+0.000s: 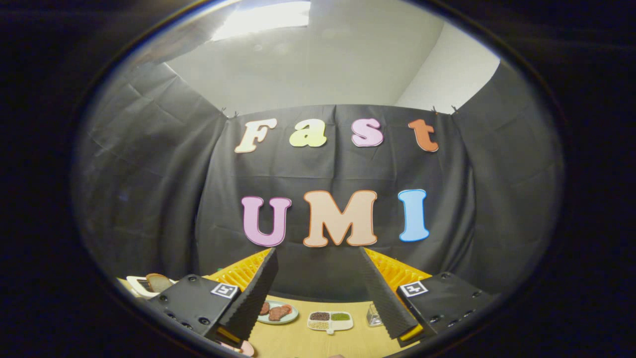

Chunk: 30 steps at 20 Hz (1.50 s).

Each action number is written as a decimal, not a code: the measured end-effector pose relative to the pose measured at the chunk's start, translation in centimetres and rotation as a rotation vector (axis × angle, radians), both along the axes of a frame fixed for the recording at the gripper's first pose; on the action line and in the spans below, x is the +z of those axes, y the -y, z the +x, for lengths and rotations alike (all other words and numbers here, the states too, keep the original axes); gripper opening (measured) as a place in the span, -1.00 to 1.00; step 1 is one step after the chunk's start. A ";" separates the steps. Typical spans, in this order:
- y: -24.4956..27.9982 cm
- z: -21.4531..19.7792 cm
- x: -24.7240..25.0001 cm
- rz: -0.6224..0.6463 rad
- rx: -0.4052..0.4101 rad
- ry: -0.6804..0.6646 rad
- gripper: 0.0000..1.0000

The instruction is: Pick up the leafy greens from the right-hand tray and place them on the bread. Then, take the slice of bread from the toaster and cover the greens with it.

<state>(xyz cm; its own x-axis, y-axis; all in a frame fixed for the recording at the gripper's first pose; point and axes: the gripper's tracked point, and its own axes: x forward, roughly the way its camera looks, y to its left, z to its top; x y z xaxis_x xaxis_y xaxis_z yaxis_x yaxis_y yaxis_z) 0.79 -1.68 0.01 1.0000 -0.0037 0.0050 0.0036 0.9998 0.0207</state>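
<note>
While I hold my hand-held gripper (322,291) level and raised above the desk (318,343), its two fingers stand wide apart with nothing between them. Each finger base carries one square black-and-white marker, two in all; I cannot read any writing on them. Beyond the fingers, on the desk, lie one round plate (279,313) with two brownish-red pieces on it, one small divided dish (330,320) with three fillings, dark, green and pale, and one clear glass (373,315) just beside the right finger. Off past the left finger stands the toaster (140,285) with one bread slice (158,281) sticking up from it. A pinkish rim (244,348) peeks out under the left finger, too little for me to tell what it is.
</note>
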 end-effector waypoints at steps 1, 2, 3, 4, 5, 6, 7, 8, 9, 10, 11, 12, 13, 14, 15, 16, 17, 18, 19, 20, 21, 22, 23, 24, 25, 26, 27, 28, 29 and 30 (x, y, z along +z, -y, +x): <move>0.0 0.1 -0.1 0.003 0.003 -0.002 1.00; 0.0 0.2 -0.3 0.003 0.008 -0.005 1.00; 0.0 0.3 -0.5 -0.001 0.014 -0.011 1.00; 0.0 0.4 -0.8 -0.006 0.025 -0.020 1.00; -0.1 0.6 -1.2 -0.010 0.039 -0.033 1.00; -0.2 0.7 -1.7 -0.013 0.058 -0.050 1.00; -0.4 0.7 -2.5 -0.014 0.082 -0.074 1.00; -0.4 0.9 -3.3 -0.018 0.107 -0.104 1.00; -0.4 1.0 -4.1 -0.025 0.128 -0.131 1.00; -0.4 1.0 -4.8 -0.033 0.148 -0.157 1.00; -0.4 0.9 -5.9 -0.042 0.175 -0.189 1.00; -0.4 0.8 -6.9 -0.050 0.204 -0.222 1.00; -0.6 0.7 -8.1 -0.063 0.240 -0.264 1.00; -0.7 0.4 -9.4 -0.079 0.276 -0.307 1.00; -0.8 0.1 -10.8 -0.098 0.312 -0.353 1.00; -0.9 -0.3 -12.1 -0.109 0.351 -0.396 1.00; -1.2 -0.8 -13.4 -0.112 0.390 -0.435 1.00; -1.5 -1.3 -14.6 -0.113 0.430 -0.476 1.00; -1.7 -1.9 -16.0 -0.118 0.464 -0.518 1.00; -1.6 -2.4 -17.1 -0.127 0.492 -0.553 1.00; -1.7 -2.9 -18.3 -0.140 0.516 -0.584 1.00; -1.6 -3.2 -19.3 -0.153 0.540 -0.616 1.00; -1.7 -3.6 -20.6 -0.165 0.565 -0.643 1.00; -1.7 -4.0 -21.6 -0.178 0.587 -0.670 1.00; -1.7 -4.5 -22.8 -0.189 0.610 -0.697 1.00; -1.6 -5.0 -23.9 -0.199 0.631 -0.725 1.00; -1.5 -5.5 -25.0 -0.208 0.651 -0.755 1.00; -1.6 -6.0 -25.9 -0.213 0.672 -0.785 1.00; -1.6 -6.4 -27.1 -0.218 0.691 -0.814 1.00; -1.6 -6.9 -28.2 -0.224 0.711 -0.842 1.00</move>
<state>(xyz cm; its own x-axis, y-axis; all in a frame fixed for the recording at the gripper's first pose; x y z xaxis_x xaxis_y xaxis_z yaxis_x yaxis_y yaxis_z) -6.07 -0.04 -28.17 0.4597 0.4847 -0.7442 -0.6406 0.7613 0.1001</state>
